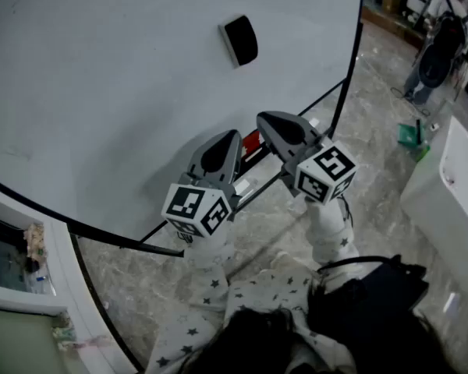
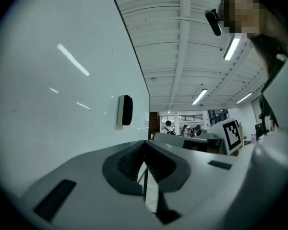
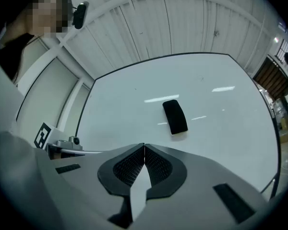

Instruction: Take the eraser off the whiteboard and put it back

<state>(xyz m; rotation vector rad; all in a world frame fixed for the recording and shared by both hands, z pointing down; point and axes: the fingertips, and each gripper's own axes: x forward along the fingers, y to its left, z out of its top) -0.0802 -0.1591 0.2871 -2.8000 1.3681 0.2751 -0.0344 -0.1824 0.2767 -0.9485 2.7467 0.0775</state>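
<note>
A black eraser [image 1: 239,40] with a white backing clings to the whiteboard [image 1: 101,76], well above both grippers. It also shows in the left gripper view as the eraser [image 2: 125,110] and in the right gripper view as the eraser [image 3: 175,117]. My left gripper [image 1: 232,135] is shut with nothing between its jaws, held low near the board's bottom frame. Beside it, my right gripper [image 1: 260,118] is shut and empty too, pointing toward the board below the eraser.
The board's black frame [image 1: 339,92] runs down its right side and along the bottom. A red marker [image 1: 250,140] lies on the ledge by the grippers. A person [image 1: 437,53] stands far right on the marble floor, near a green object [image 1: 410,135] and a white counter [image 1: 452,185].
</note>
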